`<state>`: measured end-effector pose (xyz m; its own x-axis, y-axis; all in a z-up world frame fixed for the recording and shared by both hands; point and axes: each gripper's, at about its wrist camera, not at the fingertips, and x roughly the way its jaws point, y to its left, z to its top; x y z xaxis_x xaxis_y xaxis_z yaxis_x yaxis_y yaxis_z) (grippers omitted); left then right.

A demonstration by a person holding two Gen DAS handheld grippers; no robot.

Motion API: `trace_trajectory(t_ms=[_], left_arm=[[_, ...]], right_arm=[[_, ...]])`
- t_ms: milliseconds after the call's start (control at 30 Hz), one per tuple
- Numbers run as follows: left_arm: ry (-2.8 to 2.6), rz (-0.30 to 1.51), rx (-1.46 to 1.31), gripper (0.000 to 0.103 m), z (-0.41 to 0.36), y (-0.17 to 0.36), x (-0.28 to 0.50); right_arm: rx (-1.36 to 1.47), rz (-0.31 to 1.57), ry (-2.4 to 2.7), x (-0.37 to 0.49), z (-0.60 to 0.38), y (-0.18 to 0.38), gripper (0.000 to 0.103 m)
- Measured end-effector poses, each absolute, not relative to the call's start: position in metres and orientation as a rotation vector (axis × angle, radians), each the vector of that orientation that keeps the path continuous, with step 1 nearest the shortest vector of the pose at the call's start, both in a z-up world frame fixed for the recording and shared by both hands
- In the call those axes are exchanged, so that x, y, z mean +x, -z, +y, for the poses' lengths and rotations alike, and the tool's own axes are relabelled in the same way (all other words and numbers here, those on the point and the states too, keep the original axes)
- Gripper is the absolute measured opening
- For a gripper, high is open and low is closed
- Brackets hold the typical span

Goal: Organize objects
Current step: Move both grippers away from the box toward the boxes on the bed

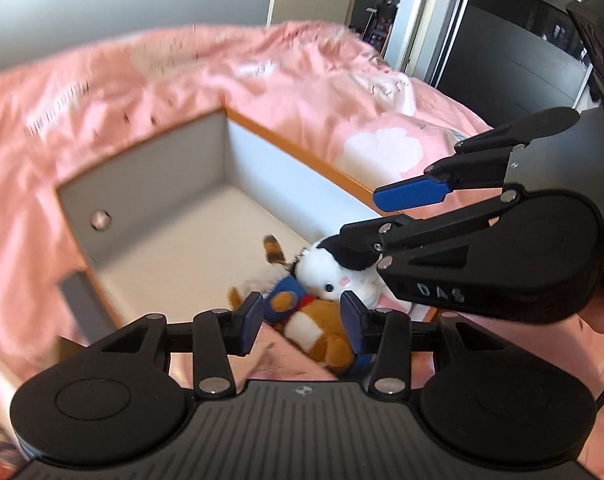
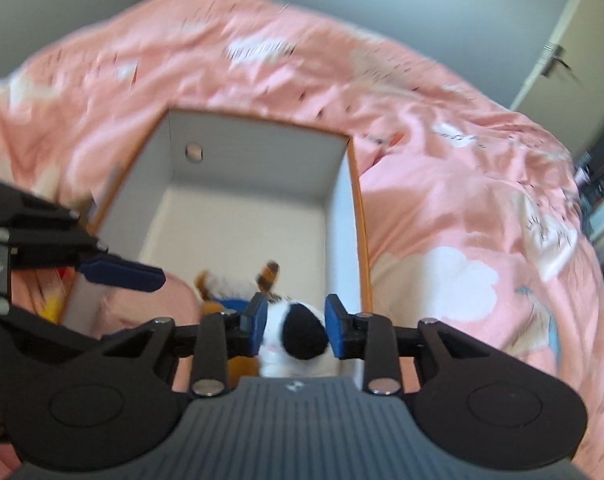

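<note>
A white box (image 2: 342, 208) with an orange rim sits on the pink blanket (image 2: 442, 160). Two soft toys lie in its near end, at 6 o'clock: a brown one (image 1: 322, 332) and a white one (image 2: 298, 332) (black ear). The left gripper (image 1: 300, 322) and right gripper (image 2: 296, 326) are both open, holding nothing.

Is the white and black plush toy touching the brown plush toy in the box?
Touching. The left wrist view shows the white and black plush toy lying against the brown plush toy with no gap, both at the near end of the box.
</note>
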<state>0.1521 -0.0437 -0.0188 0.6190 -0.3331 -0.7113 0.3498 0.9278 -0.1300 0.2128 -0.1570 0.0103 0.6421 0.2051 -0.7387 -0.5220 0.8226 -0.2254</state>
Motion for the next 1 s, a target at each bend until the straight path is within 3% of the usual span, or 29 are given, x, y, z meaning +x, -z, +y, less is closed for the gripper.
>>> trace_trajectory(t_ms=[233, 500, 700, 867, 1000], left_arm=[[0.351, 0.666, 0.182, 0.051, -0.007, -0.007, 0.11], [0.208, 0.545, 0.445, 0.051, 0.056, -0.011, 0.056], [0.112, 0.581, 0.651, 0.051, 0.089, 0.017, 0.04], [0.074, 0.671, 0.652, 0.051, 0.108, 0.036, 0.04], [0.048, 0.613, 0.649, 0.053, 0.115, 0.032, 0.039]], right_arm=[[-0.221, 0.645, -0.453, 0.157, -0.147, -0.023, 0.043], [-0.165, 0.527, -0.531, 0.111, -0.117, -0.029, 0.044], [-0.155, 0.55, -0.561, 0.106, -0.102, -0.021, 0.048], [-0.175, 0.591, -0.581, 0.11, -0.086, -0.011, 0.048], [-0.192, 0.608, -0.605, 0.115, -0.072, -0.008, 0.048]])
